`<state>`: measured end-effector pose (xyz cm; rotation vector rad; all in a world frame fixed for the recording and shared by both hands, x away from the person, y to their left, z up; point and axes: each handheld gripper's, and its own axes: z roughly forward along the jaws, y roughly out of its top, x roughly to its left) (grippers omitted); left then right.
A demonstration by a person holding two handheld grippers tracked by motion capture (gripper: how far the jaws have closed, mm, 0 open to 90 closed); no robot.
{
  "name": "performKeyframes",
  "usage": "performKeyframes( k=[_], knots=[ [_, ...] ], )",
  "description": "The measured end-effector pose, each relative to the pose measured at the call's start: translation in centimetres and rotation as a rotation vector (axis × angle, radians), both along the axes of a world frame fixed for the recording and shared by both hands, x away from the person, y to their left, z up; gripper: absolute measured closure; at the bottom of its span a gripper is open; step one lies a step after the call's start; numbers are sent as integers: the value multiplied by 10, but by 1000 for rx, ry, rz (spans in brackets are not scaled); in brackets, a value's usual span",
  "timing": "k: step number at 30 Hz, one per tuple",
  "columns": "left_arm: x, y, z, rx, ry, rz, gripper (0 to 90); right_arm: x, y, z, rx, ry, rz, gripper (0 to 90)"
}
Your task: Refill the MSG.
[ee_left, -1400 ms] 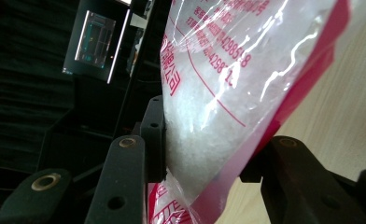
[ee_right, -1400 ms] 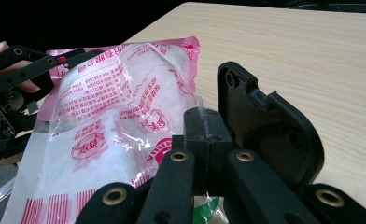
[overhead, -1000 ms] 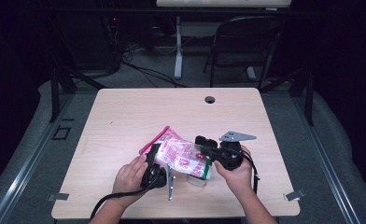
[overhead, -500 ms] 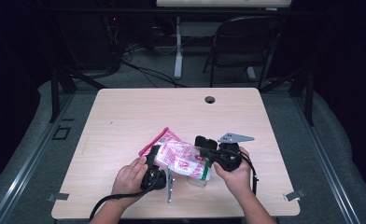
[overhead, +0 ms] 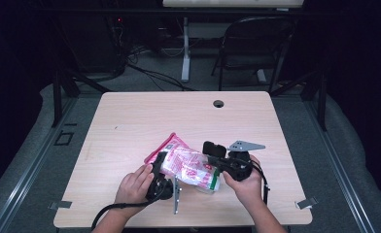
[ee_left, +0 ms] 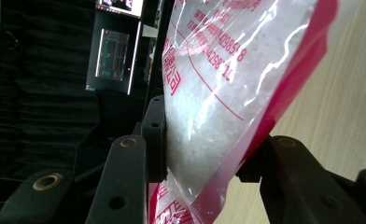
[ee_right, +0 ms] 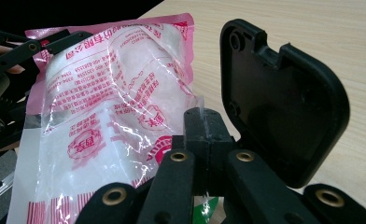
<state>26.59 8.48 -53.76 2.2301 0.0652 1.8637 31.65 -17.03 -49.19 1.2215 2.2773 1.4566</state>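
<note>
A plastic bag of white grains (overhead: 191, 169), clear with pink edges and red print, hangs just above the wooden table (overhead: 179, 116) near its front edge, between both hands. My left gripper (overhead: 160, 167) is shut on the bag's left end. In the left gripper view its pads (ee_left: 155, 135) press into the bulging bag (ee_left: 209, 93) from both sides. My right gripper (overhead: 212, 159) is shut on the bag's right end. In the right gripper view its jaws (ee_right: 203, 126) meet on a thin clear strip of the bag (ee_right: 111, 93).
A black rounded plate (ee_right: 284, 112) stands just beside the right jaws. The table has a cable hole (overhead: 218, 103) at its far edge. Behind the table are a folding chair (overhead: 256, 43) and floor cables (overhead: 149, 73).
</note>
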Motion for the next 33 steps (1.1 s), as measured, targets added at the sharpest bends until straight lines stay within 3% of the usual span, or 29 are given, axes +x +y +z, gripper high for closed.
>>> performKeyframes(
  k=[33],
  knots=[
    [-2, -9, 12, 98, -45, -29, 636, -4, -10, -3, 17, 9, -8, 900]
  ],
)
